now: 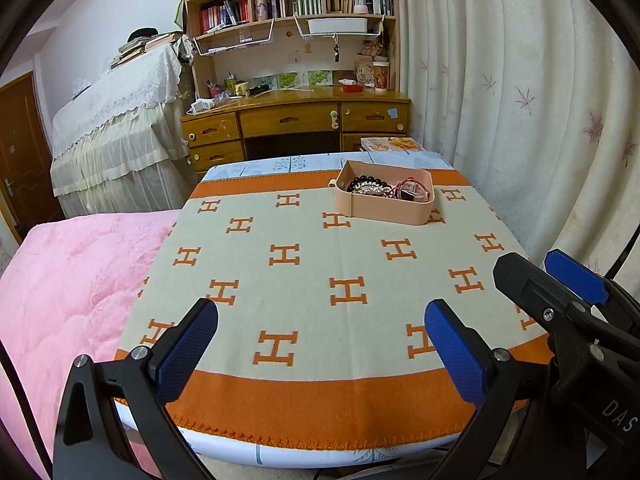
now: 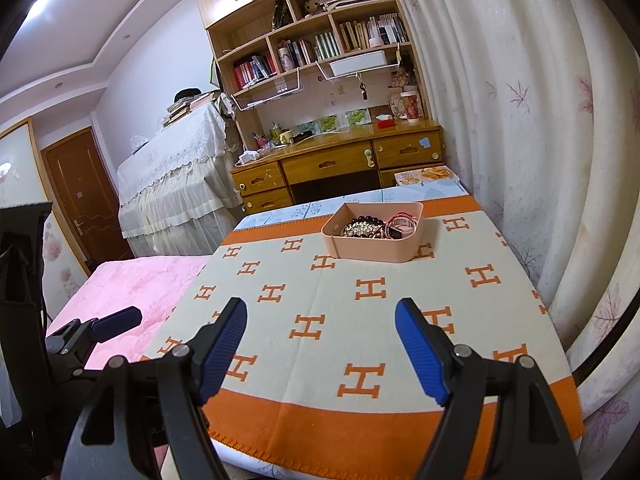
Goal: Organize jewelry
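Note:
A peach-pink box stands at the far right of the table. In it lie a dark bead bracelet, a red cord piece and a pink watch, heaped together. My left gripper is open and empty above the near table edge. My right gripper is open and empty, also at the near edge. The right gripper shows at the right of the left wrist view; the left one shows at the left of the right wrist view.
The table carries a cream and orange cloth with H marks. A pink quilted bed lies to the left. A curtain hangs close on the right. A wooden desk with shelves stands behind.

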Demonstrator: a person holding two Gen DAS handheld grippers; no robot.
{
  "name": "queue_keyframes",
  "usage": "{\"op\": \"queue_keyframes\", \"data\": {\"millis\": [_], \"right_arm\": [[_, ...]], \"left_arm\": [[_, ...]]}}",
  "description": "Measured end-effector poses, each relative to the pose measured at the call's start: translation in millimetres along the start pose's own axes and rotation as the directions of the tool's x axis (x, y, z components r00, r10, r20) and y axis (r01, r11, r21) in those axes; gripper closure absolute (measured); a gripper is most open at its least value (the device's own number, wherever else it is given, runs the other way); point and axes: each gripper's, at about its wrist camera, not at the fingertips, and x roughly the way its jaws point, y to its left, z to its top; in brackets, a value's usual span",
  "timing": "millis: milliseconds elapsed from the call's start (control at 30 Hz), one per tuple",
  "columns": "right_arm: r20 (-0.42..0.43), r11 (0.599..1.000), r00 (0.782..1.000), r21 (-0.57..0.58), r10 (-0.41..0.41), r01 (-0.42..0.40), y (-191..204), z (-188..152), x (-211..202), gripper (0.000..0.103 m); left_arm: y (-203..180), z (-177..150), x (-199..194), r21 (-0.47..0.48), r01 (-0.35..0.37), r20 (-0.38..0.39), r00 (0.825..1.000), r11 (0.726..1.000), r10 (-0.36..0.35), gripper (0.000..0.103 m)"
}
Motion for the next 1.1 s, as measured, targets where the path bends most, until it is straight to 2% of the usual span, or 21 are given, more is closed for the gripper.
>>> {"op": "queue_keyframes", "data": {"millis": [467, 1100], "right_arm": [[0.045, 0.999, 0.998, 0.017, -0.033, 0.032, -5.4, -1.7, -6.0, 0.026], [0.022, 0.999, 0.999, 0.031, -0.03, 0.029, -8.1, -3.8, -1.4, 0.026]], "left_arm": [[6.3, -2.0, 4.7, -0.051, -0.008, 0.01, 1.0, 0.999, 0.009, 0.001], [8.3, -5.6, 9.0, -0.077, -0.013, 0.003, 1.0, 0.997, 0.013, 0.001]]}}
